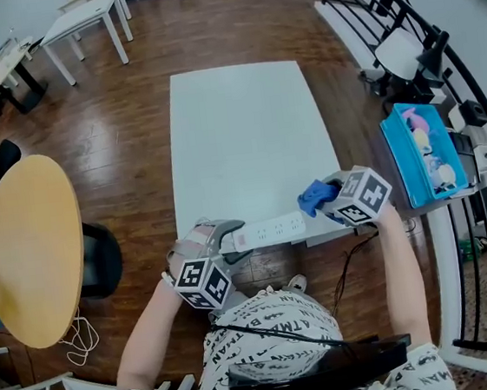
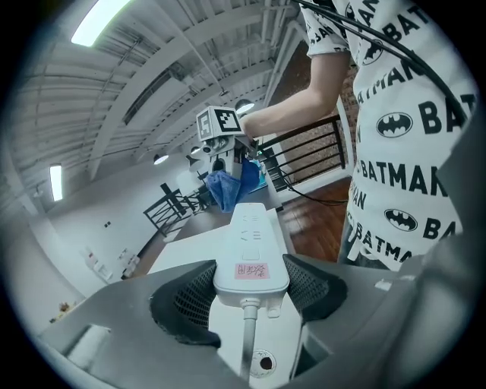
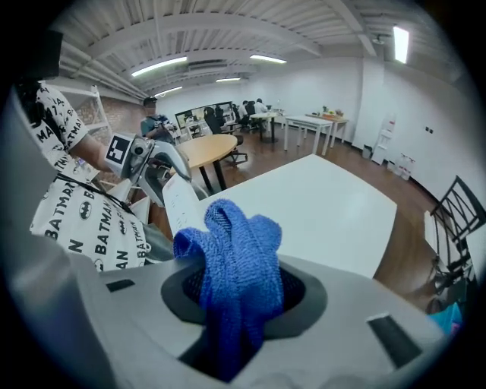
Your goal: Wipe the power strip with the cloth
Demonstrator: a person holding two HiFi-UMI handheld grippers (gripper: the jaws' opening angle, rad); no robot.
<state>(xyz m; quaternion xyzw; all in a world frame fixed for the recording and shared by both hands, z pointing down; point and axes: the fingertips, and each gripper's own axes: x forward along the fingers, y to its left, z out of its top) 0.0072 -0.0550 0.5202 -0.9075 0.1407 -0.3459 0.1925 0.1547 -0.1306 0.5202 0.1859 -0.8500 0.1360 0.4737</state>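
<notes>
A white power strip (image 1: 269,230) hangs level over the near edge of the white table (image 1: 245,128). My left gripper (image 1: 228,235) is shut on its cord end. In the left gripper view both dark pads press the sides of the power strip (image 2: 250,254), and its white cord (image 2: 247,334) runs down between them. My right gripper (image 1: 330,199) is shut on a bunched blue cloth (image 1: 315,196) just off the strip's far end. In the right gripper view the cloth (image 3: 237,258) sticks up from the jaws, with the power strip (image 3: 181,207) and left gripper (image 3: 152,163) beyond it.
A round wooden table (image 1: 31,249) stands at the left beside a black chair (image 1: 102,258). A blue bin (image 1: 423,156) with several small things sits at the right, by a black railing (image 1: 471,120). A black cable (image 1: 348,265) hangs below the table edge.
</notes>
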